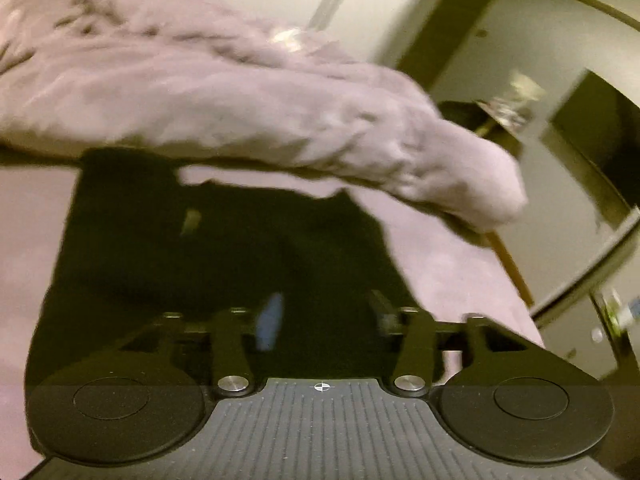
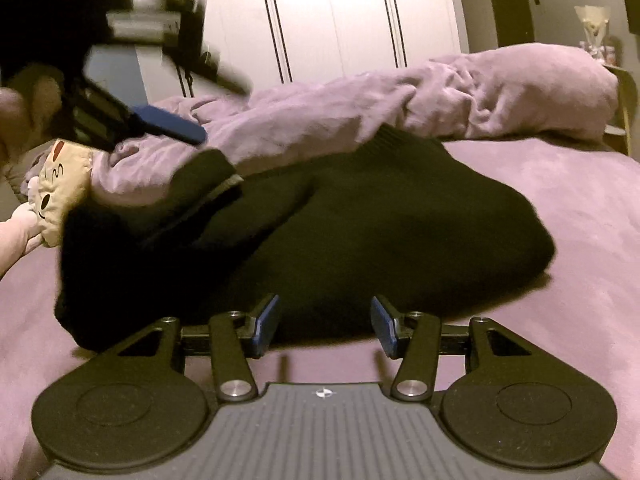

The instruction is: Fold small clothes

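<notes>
A black knitted garment (image 2: pixel 360 220) lies bunched on a pink-covered bed (image 2: pixel 580 240), both grippers' jaws spread and empty.

The garment's far edge touches a rumpled pink duvet (image 2: pixel 440 96). The right gripper (image 2: pixel 325 325) hovers at its near edge, blue pads apart, nothing between them. The left gripper (image 1: pixel 326 316), blurred, is likewise parted above the dark cloth. A cream cartoon-face cushion (image 2: pixel 60 188) sits beside the garment; white wardrobe doors (image 2: pixel 328 20) stand behind.

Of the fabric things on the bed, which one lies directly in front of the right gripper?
The black garment, dark and knitted, lies just ahead of the right gripper. The mauve duvet is bunched behind it, and the cream plush toy sits far left.
</notes>
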